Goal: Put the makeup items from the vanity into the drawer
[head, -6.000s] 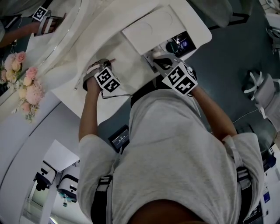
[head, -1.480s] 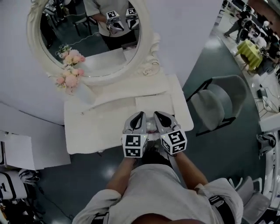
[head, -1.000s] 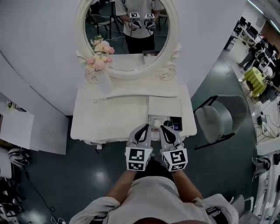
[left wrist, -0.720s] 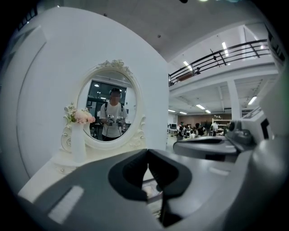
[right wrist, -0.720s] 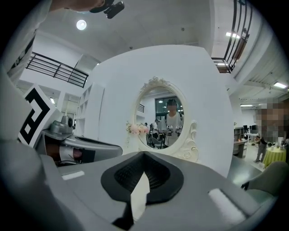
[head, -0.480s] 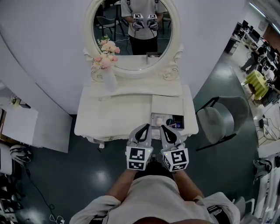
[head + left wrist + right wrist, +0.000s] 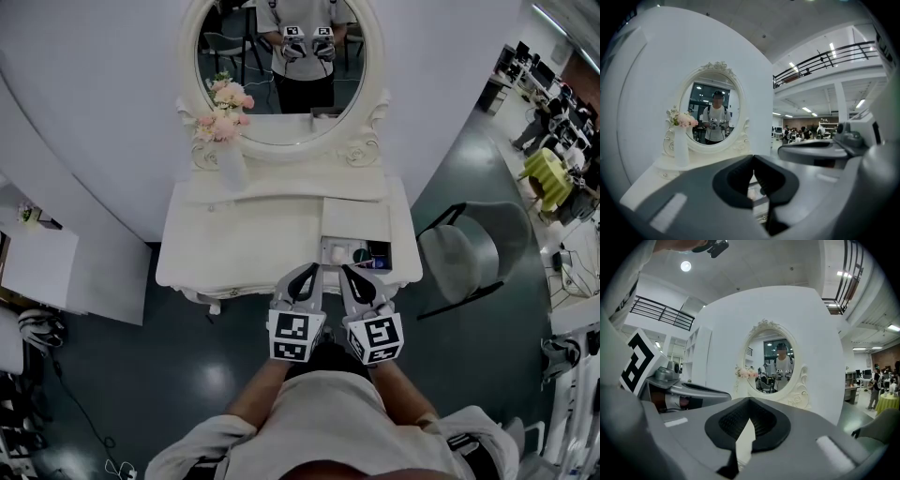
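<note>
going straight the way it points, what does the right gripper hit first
Most likely the open drawer just ahead of the right gripper; height is unclear, so it might pass over it and reach the mirror.

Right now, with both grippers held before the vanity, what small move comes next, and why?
Probably ease the right gripper forward to the open drawer and close it: items lie inside, I see none left on the vanity top, and the left gripper and the right both have shut, empty jaws.
</note>
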Tool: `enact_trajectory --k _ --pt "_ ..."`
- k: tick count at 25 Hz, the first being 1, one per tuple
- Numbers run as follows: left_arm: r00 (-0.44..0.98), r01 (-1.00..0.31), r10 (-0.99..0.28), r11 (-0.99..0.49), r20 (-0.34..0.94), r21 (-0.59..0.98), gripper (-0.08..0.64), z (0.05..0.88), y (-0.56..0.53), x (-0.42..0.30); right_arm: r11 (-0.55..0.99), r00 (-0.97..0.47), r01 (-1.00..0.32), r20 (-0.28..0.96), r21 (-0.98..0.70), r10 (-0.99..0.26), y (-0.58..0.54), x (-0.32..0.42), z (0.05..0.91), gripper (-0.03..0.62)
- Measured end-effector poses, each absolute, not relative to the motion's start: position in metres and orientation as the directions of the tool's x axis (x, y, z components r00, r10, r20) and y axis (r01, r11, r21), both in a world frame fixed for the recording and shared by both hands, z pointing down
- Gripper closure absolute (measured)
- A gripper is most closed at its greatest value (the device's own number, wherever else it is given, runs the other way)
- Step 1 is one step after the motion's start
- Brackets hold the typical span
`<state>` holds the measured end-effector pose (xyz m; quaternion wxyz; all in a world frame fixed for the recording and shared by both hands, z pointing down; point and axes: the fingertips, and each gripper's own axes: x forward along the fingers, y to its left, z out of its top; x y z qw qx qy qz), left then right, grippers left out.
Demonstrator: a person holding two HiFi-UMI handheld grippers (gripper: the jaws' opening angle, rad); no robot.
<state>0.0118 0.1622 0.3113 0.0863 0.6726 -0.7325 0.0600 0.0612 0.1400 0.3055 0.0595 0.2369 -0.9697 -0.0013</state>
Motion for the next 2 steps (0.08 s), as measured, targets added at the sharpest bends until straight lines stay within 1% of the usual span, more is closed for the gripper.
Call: enact_trajectory --k 2 --pt "-0.085 -0.995 -0.975 0.093 0.205 0.032 0.557 0.3121 0.1628 0.0116 0.891 -0.883 -0.452 0.121 0.035 -0.453 0.1412 0.0609 0.3073 0.594"
